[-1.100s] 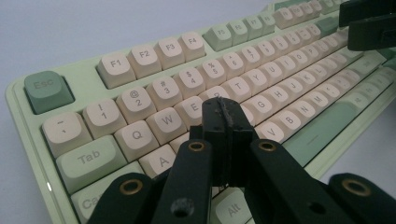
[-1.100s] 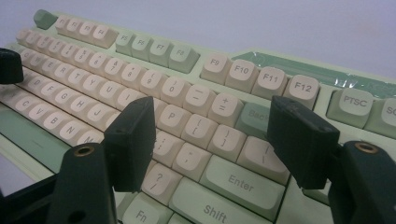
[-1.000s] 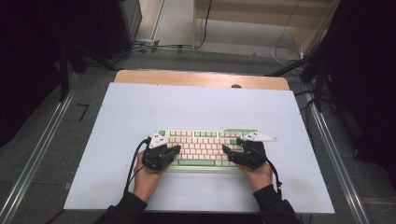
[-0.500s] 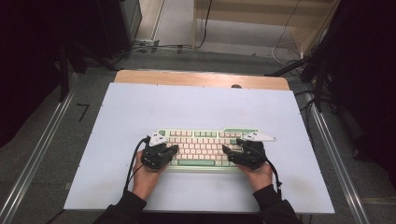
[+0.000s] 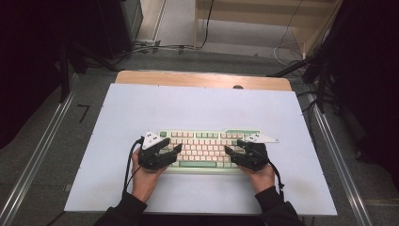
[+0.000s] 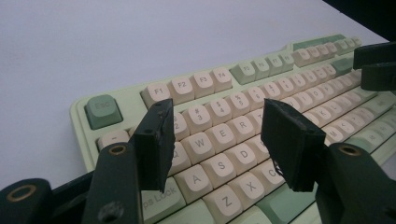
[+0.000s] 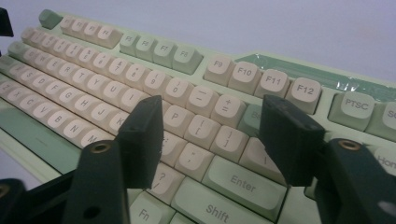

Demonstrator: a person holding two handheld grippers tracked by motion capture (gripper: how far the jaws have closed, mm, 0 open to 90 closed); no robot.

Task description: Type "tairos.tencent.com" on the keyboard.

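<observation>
A mint-green keyboard with cream keys lies on the white table top, near the front edge. My left gripper hovers over the keyboard's left end. In the left gripper view it is open above the W, E, S and D keys; its jaws have just been opening, with nothing between them. My right gripper hovers over the right end. In the right gripper view it is open above the P and bracket keys; its jaws have just been closing a little, with nothing between them.
The white top rests on a wooden table whose far edge shows behind it. Metal rails run along both sides. Cables lie on the floor beyond. The right gripper's jaws show far off in the left gripper view.
The left gripper's jaws, together before, now stand apart over the keys. Both hands stay at the keyboard's ends.
</observation>
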